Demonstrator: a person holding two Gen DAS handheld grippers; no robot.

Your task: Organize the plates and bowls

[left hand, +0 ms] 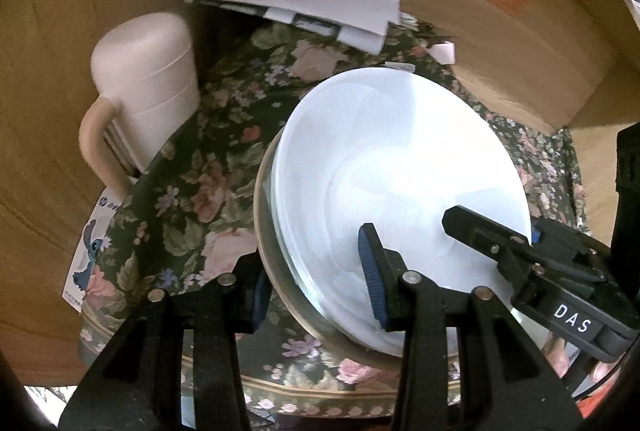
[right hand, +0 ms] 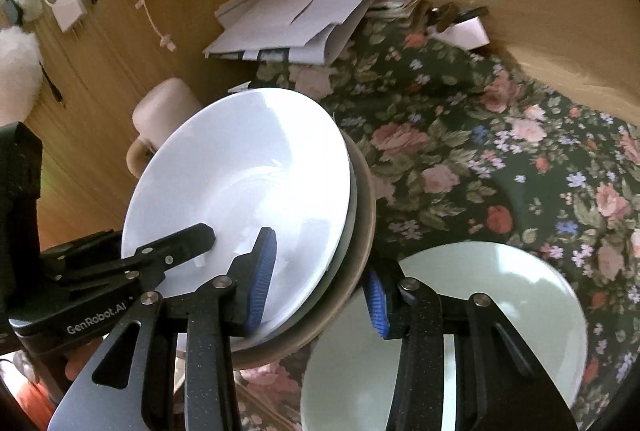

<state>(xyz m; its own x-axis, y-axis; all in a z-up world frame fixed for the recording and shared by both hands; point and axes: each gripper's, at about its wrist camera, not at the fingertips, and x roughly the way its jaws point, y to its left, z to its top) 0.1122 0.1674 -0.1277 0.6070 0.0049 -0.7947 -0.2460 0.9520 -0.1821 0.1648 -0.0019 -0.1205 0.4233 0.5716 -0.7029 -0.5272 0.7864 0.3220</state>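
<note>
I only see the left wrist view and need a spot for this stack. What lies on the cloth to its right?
Observer: A pale green dish lies on the floral cloth, beside the stack.
Operator: Does the right gripper have the rim?
Observer: The right gripper straddles it: one pad on the white top plate, the other under the brown bottom dish.
Operator: Anything hanging nearby?
Observer: A white charger with cables, on the wooden wall.

Left tongs (left hand: 316, 287) clamp tilted plate stack (left hand: 400, 199); right tongs (left hand: 492, 231) grip opposite rim; floral cloth (left hand: 208, 167) beneath.
</note>
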